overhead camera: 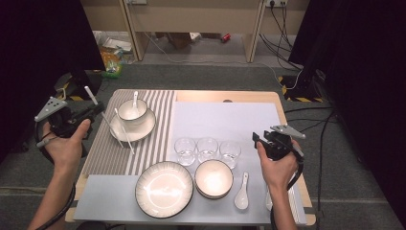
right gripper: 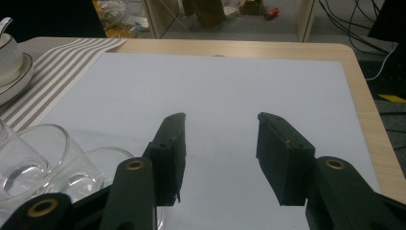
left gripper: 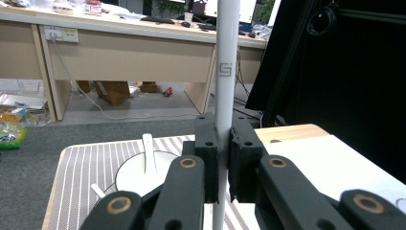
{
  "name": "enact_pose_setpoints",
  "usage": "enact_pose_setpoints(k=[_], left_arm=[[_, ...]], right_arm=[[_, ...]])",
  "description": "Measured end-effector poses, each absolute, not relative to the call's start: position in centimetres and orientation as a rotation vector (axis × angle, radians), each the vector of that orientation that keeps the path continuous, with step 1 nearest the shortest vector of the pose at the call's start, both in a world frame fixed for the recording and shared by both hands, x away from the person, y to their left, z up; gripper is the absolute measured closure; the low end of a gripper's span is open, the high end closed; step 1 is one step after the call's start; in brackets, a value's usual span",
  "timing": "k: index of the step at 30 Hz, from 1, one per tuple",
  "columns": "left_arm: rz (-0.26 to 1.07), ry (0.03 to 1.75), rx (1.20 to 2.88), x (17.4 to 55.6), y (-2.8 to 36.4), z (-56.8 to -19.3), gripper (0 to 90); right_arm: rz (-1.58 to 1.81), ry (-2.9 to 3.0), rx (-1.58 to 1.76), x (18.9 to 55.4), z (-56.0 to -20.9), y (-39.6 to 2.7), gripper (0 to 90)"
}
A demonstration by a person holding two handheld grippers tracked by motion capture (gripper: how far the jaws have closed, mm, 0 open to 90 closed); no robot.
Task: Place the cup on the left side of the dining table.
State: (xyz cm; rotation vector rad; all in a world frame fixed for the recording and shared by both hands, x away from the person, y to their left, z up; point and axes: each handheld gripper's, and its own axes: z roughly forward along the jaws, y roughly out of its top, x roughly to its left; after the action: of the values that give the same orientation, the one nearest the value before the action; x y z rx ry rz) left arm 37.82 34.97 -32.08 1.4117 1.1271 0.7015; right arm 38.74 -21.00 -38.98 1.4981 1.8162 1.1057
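Chopstick (left gripper: 226, 72), white and marked with a small square logo, stands upright between the jaws of the left gripper (left gripper: 223, 143), which are clamped tight on it at its lower part; in the high view it pokes up from that gripper (overhead camera: 95, 109) over the left edge of the striped mat (overhead camera: 155, 124), beside the bowl on its saucer (overhead camera: 132, 111). Two more chopsticks (overhead camera: 123, 130) lie slanted on the mat. Right gripper (right gripper: 219, 129) hovers with jaws apart and nothing between them, above the white mat (right gripper: 230, 91) near the glasses (overhead camera: 207, 149).

White chopstick (left gripper: 226, 72), slim, upright, clamped mid-length, above the striped mat's (left gripper: 81, 167) edge
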Motion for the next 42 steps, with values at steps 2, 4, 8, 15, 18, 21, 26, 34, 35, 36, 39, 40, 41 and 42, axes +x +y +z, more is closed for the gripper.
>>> enact_pose_setpoints(k=[2, 4, 8, 15, 18, 21, 26, 34, 35, 36, 39, 40, 41, 42], left_arm=[[0.701, 1.133, 1.408, 37.8, 35.1, -32.2, 83.4], [0.702, 1.137, 1.408, 37.7, 35.2, -32.4, 83.4], [0.702, 1.149, 1.414, 37.7, 35.4, -32.8, 83.4], [0.69, 1.176, 1.417, 37.8, 35.6, -33.9, 83.4], [0.691, 1.191, 1.422, 38.0, 35.8, -34.5, 83.4], [0.686, 1.209, 1.429, 38.1, 35.9, -35.0, 83.4], [0.676, 1.236, 1.439, 38.4, 36.2, -35.9, 83.4], [0.655, 1.276, 1.449, 38.8, 36.5, -37.3, 83.4], [0.653, 1.282, 1.449, 38.9, 36.6, -37.5, 83.4], [0.643, 1.287, 1.448, 39.0, 36.6, -37.7, 83.4], [0.626, 1.296, 1.454, 39.2, 36.5, -38.1, 83.4], [0.624, 1.298, 1.453, 39.3, 36.5, -38.2, 83.4], [0.626, 1.301, 1.457, 39.4, 36.4, -38.3, 83.4], [0.628, 1.303, 1.459, 39.5, 36.4, -38.4, 83.4]], right_arm=[[1.108, 1.816, 1.499, 38.8, -39.0, -21.0, 53.7], [1.107, 1.818, 1.5, 38.8, -39.0, -21.0, 53.7], [1.108, 1.817, 1.5, 38.8, -39.0, -21.0, 53.7], [1.102, 1.819, 1.502, 38.7, -39.1, -21.0, 53.6], [1.104, 1.818, 1.503, 38.7, -39.1, -21.0, 53.6], [1.104, 1.819, 1.502, 38.7, -39.1, -21.0, 53.6], [1.106, 1.816, 1.507, 38.7, -39.1, -21.0, 53.6], [1.102, 1.818, 1.502, 38.7, -39.1, -21.0, 53.6], [1.103, 1.818, 1.503, 38.7, -39.1, -21.0, 53.6], [1.102, 1.817, 1.503, 38.7, -39.1, -21.0, 53.6], [1.105, 1.816, 1.506, 38.7, -39.1, -21.1, 53.6], [1.105, 1.816, 1.505, 38.7, -39.1, -21.1, 53.6], [1.106, 1.817, 1.506, 38.7, -39.1, -21.1, 53.5], [1.107, 1.817, 1.506, 38.7, -39.1, -21.1, 53.6]])
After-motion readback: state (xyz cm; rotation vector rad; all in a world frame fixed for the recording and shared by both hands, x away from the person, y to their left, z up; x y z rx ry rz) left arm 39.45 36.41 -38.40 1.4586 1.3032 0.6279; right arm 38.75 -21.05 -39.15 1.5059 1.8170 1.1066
